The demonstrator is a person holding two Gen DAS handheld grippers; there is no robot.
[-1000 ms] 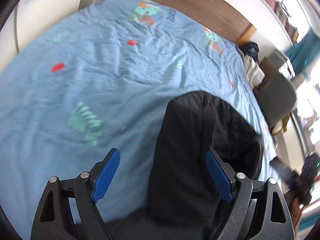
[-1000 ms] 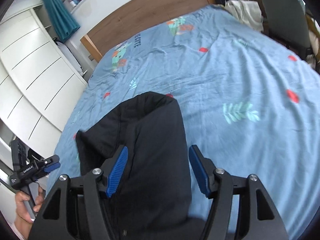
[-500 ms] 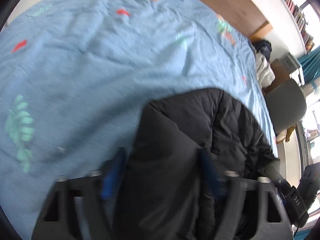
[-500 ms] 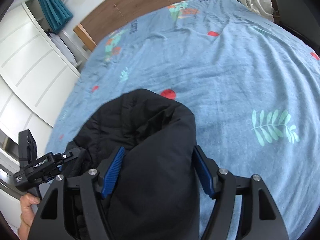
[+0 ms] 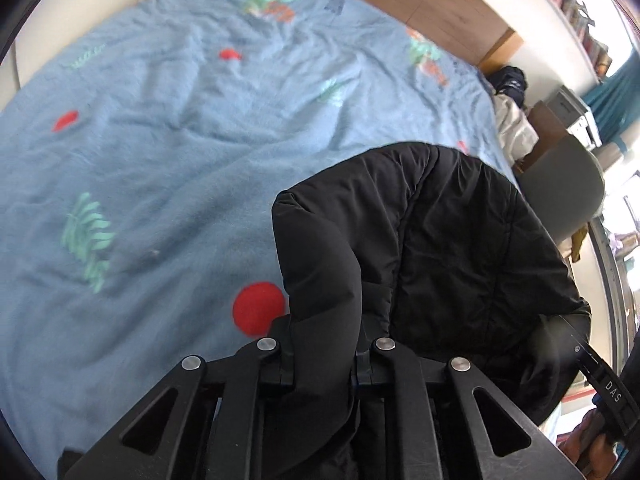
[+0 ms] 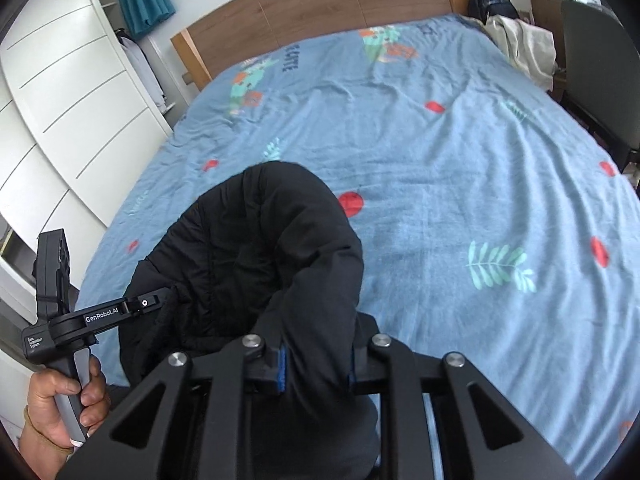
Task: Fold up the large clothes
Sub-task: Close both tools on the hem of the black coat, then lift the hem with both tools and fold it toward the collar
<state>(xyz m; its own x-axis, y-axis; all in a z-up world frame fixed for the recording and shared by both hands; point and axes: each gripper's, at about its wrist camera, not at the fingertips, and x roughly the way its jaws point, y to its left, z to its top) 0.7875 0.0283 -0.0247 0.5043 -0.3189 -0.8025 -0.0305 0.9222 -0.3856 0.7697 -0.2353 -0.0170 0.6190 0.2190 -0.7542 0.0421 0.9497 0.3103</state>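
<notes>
Both claws are clamped on the black quilted puffer jacket (image 5: 460, 240): the left claw (image 5: 324, 364) and the right claw (image 6: 316, 364) each pinch a thick padded edge. The jacket bulges in a rounded, loosely doubled hump toward 12 o'clock over the wrinkled blue patterned bedsheet (image 6: 460, 168). The fold looks only started, with flattening and further folds left. Its matte, puffy shell will likely spring back.
</notes>
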